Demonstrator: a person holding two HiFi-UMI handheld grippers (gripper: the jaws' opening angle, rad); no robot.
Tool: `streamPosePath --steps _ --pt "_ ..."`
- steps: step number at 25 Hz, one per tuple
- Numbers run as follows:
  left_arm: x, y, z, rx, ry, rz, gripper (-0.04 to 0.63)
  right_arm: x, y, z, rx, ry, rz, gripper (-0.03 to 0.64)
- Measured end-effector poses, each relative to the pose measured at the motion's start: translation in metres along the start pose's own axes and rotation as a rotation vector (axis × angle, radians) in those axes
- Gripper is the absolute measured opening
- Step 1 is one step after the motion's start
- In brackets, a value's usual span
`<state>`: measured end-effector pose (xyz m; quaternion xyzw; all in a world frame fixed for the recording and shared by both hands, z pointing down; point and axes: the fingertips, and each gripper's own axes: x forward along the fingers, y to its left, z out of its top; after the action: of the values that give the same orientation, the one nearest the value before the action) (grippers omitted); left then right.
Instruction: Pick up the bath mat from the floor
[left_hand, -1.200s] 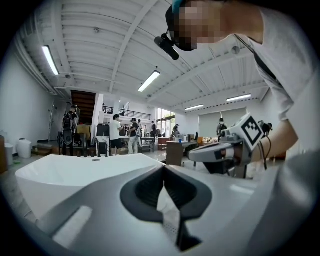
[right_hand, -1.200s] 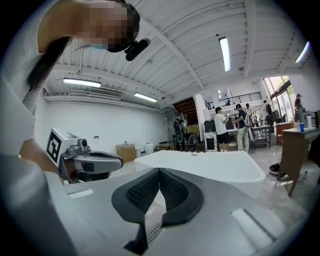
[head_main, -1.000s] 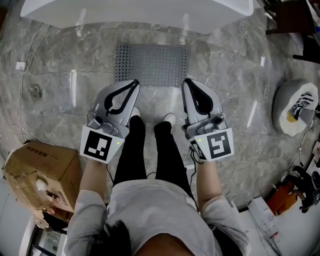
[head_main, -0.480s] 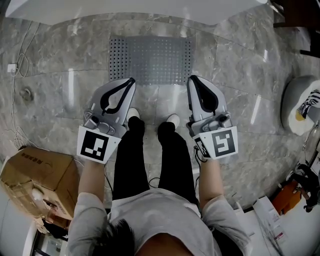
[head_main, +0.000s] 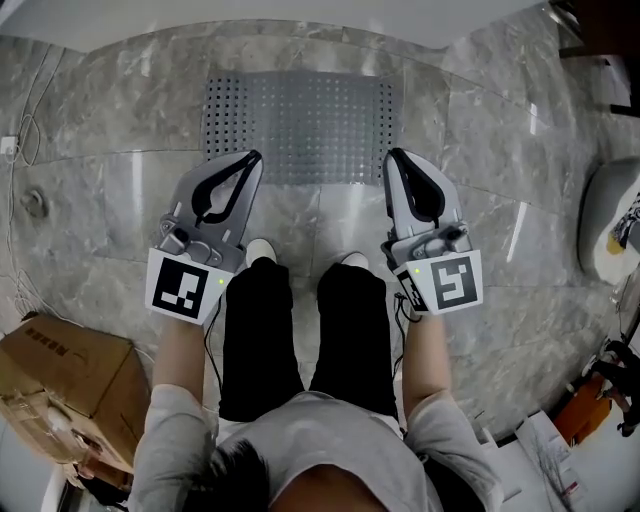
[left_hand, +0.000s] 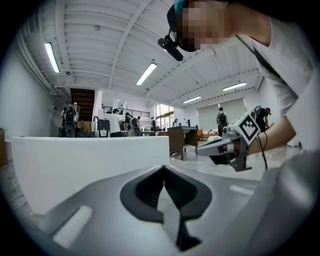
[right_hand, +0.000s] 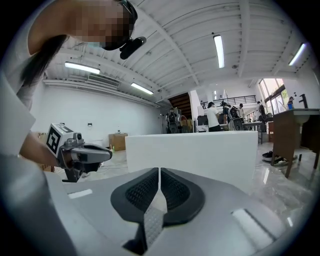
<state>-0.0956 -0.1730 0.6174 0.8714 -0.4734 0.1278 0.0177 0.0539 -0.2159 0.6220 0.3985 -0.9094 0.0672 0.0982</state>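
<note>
Grey and dotted, the bath mat (head_main: 300, 125) lies flat on the marble floor (head_main: 100, 200) beside the white tub (head_main: 300, 10). It fills more of your head view than a second ago. Your left gripper (head_main: 250, 158) and right gripper (head_main: 393, 156) have sunk, their tips now over the mat's near corners. The left jaws are pressed together and the right show a hairline slit; both are empty.
</note>
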Motion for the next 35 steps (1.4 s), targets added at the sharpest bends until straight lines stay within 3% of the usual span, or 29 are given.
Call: streamPosePath --steps 10,14,19,26,35 --pt "0.042 0.003 -0.141 0.041 -0.033 0.030 0.002 0.040 -0.026 -0.141 -0.043 -0.027 0.002 0.021" --pt "0.048 0.006 -0.166 0.069 -0.039 0.031 0.002 0.047 -0.032 -0.165 -0.051 -0.043 -0.008 0.023" --pt "0.062 0.009 -0.208 0.041 -0.030 0.044 0.002 0.055 -0.046 -0.205 -0.014 -0.039 -0.007 0.029" --pt "0.047 0.023 -0.264 -0.007 0.054 0.118 0.002 0.053 -0.063 -0.250 0.012 -0.008 -0.042 0.061" --pt "0.018 0.054 -0.339 0.001 0.129 0.294 0.003 0.048 -0.080 -0.327 0.098 0.069 -0.089 0.112"
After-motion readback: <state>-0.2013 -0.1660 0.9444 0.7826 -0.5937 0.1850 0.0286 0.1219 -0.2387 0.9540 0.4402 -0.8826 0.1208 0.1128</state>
